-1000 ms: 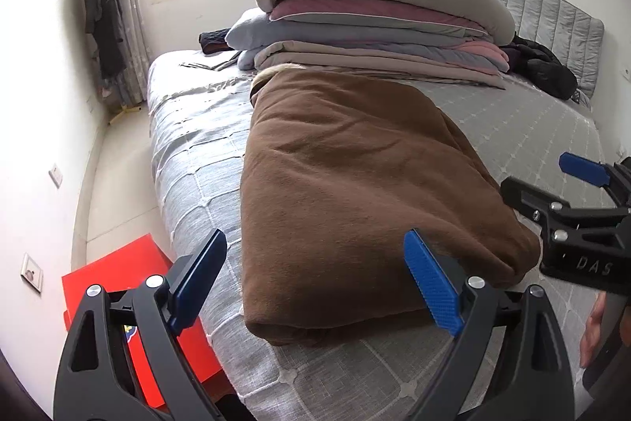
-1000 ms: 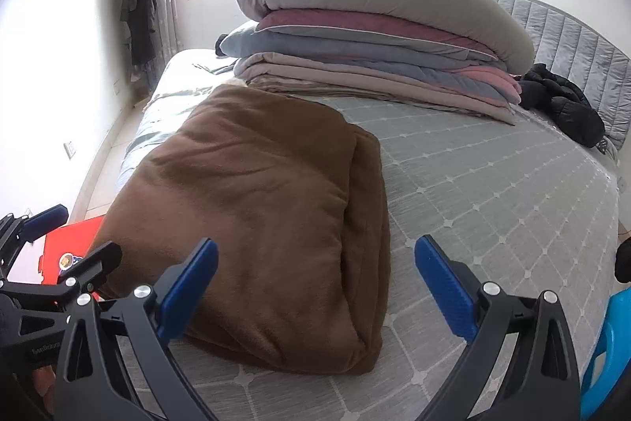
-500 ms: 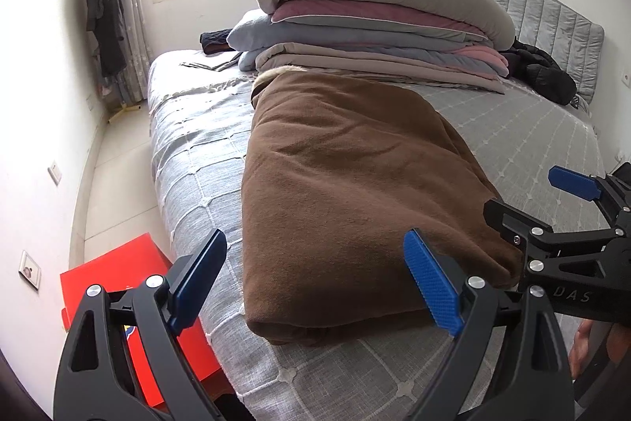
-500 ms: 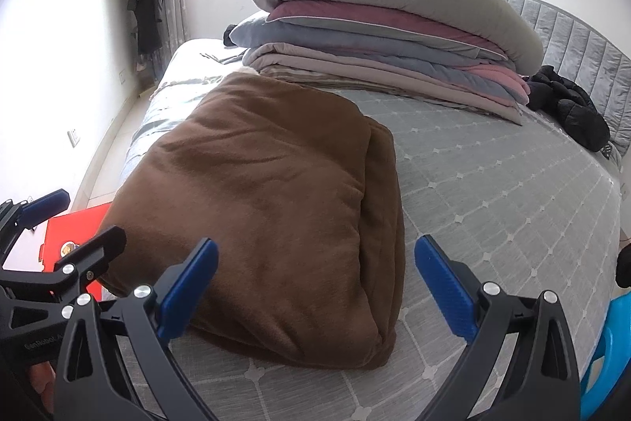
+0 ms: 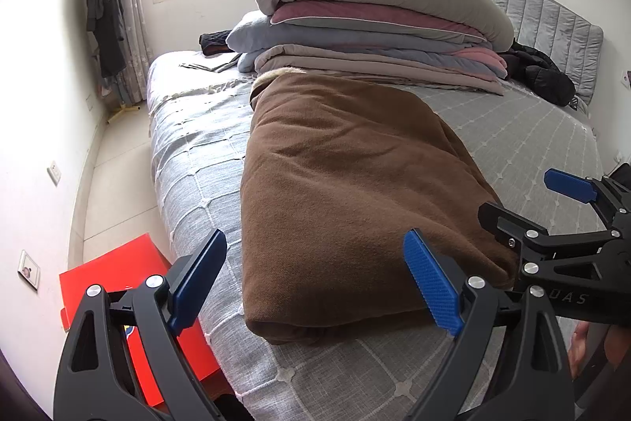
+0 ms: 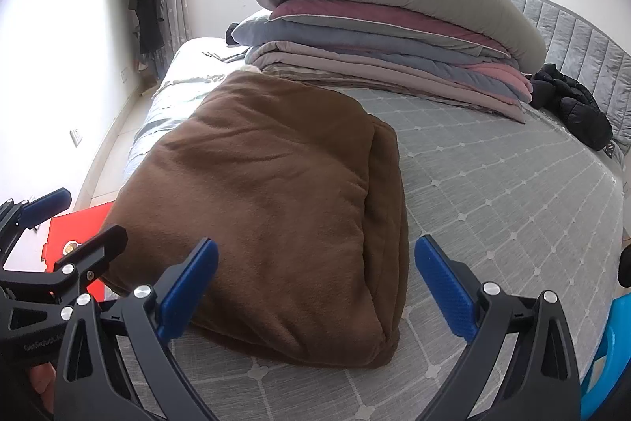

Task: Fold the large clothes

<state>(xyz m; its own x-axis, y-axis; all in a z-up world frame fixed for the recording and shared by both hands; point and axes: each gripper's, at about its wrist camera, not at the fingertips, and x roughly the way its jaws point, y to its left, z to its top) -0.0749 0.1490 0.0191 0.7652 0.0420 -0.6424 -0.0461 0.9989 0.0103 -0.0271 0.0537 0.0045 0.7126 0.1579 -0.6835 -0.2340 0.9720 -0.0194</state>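
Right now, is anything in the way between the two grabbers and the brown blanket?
Nothing visible is. The brown blanket lies folded on the bed, just ahead of the open left gripper and open right gripper.

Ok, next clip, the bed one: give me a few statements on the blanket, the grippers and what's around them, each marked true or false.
1. The brown blanket lies folded on the bed. True.
2. The left gripper is clamped on the blanket. False: its jaws are open and hold nothing.
3. The right gripper is open and empty. True.
4. The stack of bedding sits on top of the brown blanket. False: it sits on the bed behind the blanket.
5. A black jacket lies near the headboard. True.
6. The red box is on the bed. False: it is beside the bed, lower down.
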